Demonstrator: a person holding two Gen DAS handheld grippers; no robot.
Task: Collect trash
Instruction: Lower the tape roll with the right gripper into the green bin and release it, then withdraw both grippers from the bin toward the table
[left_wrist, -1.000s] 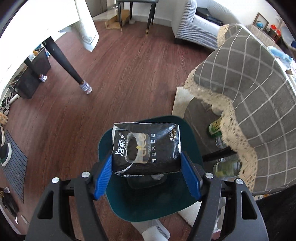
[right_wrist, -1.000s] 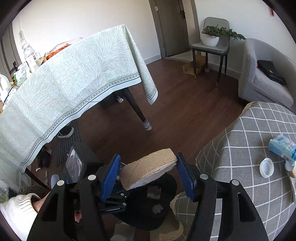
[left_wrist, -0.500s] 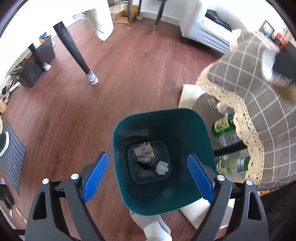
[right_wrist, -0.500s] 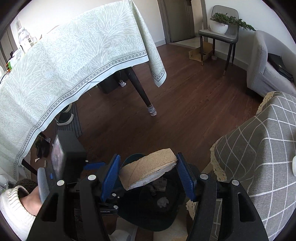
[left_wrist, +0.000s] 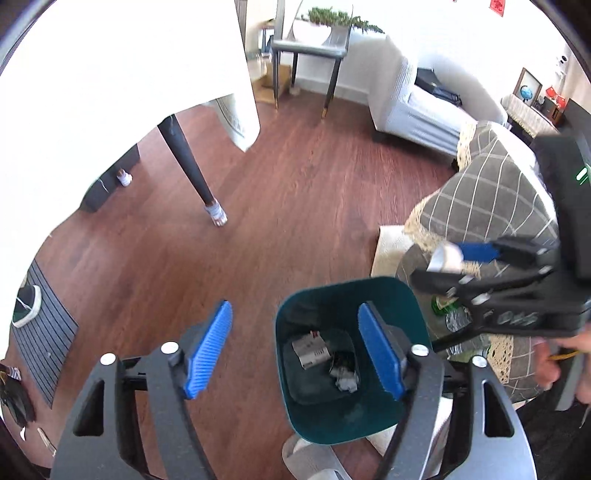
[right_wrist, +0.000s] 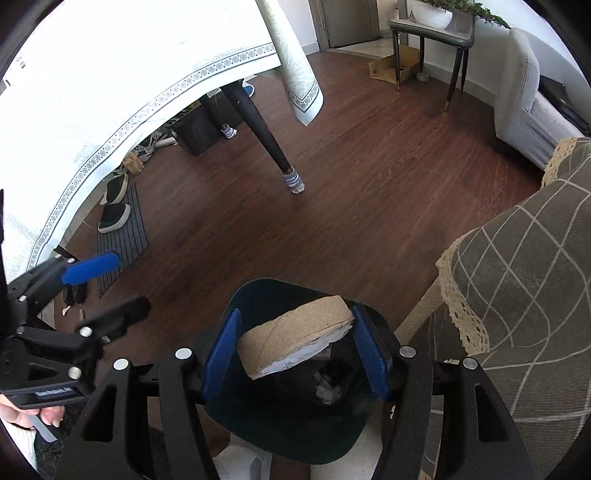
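Observation:
A dark teal waste bin (left_wrist: 334, 424) stands on the wood floor, holding a black tissue pack (left_wrist: 310, 349) and crumpled paper (left_wrist: 345, 380). My left gripper (left_wrist: 294, 308) hangs above the bin's left edge; its jaws are closing with nothing between them. My right gripper (right_wrist: 295, 314) is shut on a flattened brown cardboard roll (right_wrist: 295, 332), held right over the bin (right_wrist: 258, 290). In the left wrist view the right gripper (left_wrist: 447, 264) comes in from the right above the bin rim. The left gripper (right_wrist: 131, 280) shows at the left of the right wrist view.
A dark table leg (right_wrist: 266, 136) with a striped sock stands beyond the bin under a pale tablecloth (right_wrist: 110, 74). A low table under grey checked cloth (right_wrist: 524, 266) sits right of the bin, with bottles (left_wrist: 443, 306) beneath. Shoes on a mat (right_wrist: 118, 221) lie left.
The left gripper let the tissue pack drop into the bin, opened wide, then drew up and to the left. The right gripper came down over the bin with the cardboard roll.

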